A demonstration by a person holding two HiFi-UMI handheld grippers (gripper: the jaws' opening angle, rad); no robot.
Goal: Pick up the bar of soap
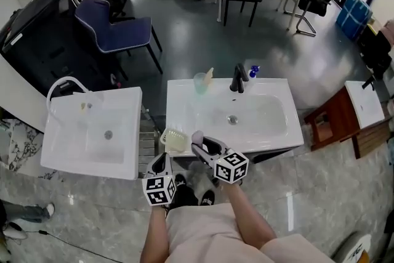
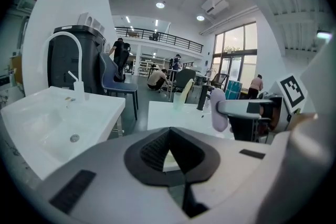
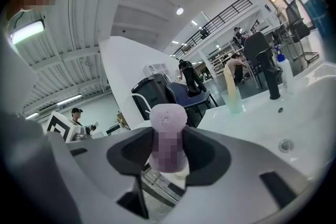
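A lilac bar of soap (image 1: 197,138) stands upright between the jaws of my right gripper (image 1: 201,145), which is shut on it just above the near left corner of the white sink (image 1: 258,138). In the right gripper view the soap (image 3: 168,136) fills the gap between the black pads (image 3: 137,157). The left gripper view shows the soap (image 2: 219,109) held at its right. My left gripper (image 1: 162,164) hangs lower left of the soap, shut and empty, its pads (image 2: 152,152) meeting. A pale yellow soap dish (image 1: 175,141) sits on the sink corner beside the soap.
A black faucet (image 1: 240,78), a cup with a toothbrush (image 1: 202,82) and a blue bottle (image 1: 253,72) stand at the sink's back. A second white sink (image 1: 68,151) is at the left, with a metal rack (image 1: 148,138) between the sinks. A wooden stand (image 1: 335,120) is at right.
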